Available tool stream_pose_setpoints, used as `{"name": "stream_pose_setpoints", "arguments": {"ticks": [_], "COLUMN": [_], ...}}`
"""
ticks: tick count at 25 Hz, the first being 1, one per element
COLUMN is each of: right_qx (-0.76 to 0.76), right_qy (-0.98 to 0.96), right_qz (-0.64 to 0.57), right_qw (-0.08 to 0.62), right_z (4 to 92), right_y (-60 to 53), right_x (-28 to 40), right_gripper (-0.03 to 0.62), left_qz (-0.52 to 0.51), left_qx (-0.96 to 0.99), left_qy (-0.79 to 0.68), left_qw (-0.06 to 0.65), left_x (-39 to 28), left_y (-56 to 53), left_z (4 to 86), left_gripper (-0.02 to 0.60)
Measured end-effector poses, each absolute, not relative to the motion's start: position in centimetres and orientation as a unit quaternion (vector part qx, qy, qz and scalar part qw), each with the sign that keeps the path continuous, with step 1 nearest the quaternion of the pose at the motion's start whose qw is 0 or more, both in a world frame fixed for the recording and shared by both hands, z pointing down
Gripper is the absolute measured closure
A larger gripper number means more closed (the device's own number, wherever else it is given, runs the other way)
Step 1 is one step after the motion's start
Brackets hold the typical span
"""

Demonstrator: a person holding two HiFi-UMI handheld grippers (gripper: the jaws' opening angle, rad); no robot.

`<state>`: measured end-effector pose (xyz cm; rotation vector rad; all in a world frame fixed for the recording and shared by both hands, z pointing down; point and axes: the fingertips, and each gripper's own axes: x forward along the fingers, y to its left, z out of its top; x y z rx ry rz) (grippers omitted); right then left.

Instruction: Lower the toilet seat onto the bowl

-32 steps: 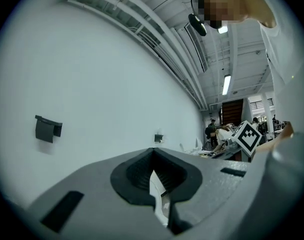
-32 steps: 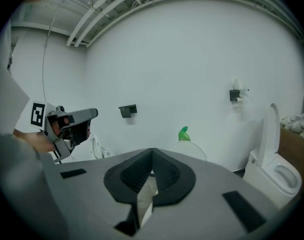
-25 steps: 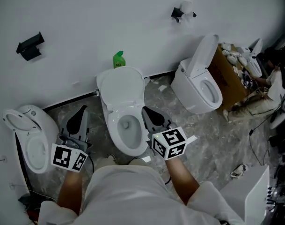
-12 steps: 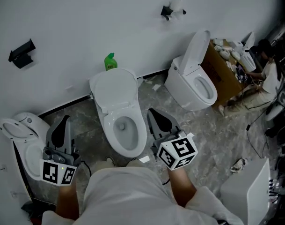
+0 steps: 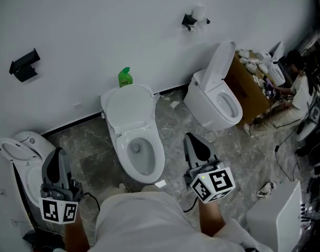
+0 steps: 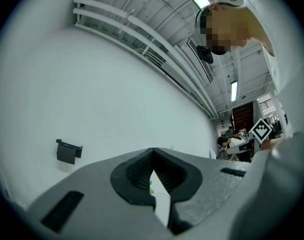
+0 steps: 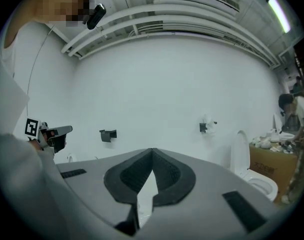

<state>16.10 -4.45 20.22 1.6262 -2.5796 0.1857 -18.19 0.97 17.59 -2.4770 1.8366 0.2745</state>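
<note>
The white toilet [image 5: 149,159] stands in the middle of the head view, its back to the wall. A white cover [image 5: 129,105] stands raised against the wall behind the open bowl. From above I cannot tell a seat ring apart from the bowl's rim. My left gripper [image 5: 54,155] is left of the toilet, near the floor's left side, jaws together and empty. On the other side of the bowl my right gripper [image 5: 193,139] is shut too, holding nothing. Neither touches the toilet. In the gripper views the left gripper [image 6: 152,151] and right gripper [image 7: 152,151] face the white wall.
A second toilet [image 5: 24,156] stands at the far left, a third toilet [image 5: 218,101] with raised lid at the right beside a cardboard box [image 5: 249,85]. A green bottle [image 5: 125,76] sits behind the middle toilet. A person [image 5: 299,85] crouches at the far right.
Both grippers have drawn back from the bowl toward me, the left one out to the left, the right one out to the right. The toilet looks the same.
</note>
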Motion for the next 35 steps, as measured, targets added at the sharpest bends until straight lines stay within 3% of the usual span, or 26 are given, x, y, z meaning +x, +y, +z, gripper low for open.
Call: {"name": "stream_pose_setpoints", "arguments": {"ticks": [35], "right_qx": [0.505], "right_qy": [-0.86], "right_qz": [0.056], "right_qw": [0.047], "right_z": [20.5], "right_y": [-8.2], "right_x": [10.7], "right_gripper": [0.595], "left_qz": [0.099], "left_qx": [-0.817], "left_qy": [0.569], "left_qw": [0.017], "left_x": [-18.4], "left_y": [-2.9], "left_z": [18.3], "left_gripper": [0.586]}}
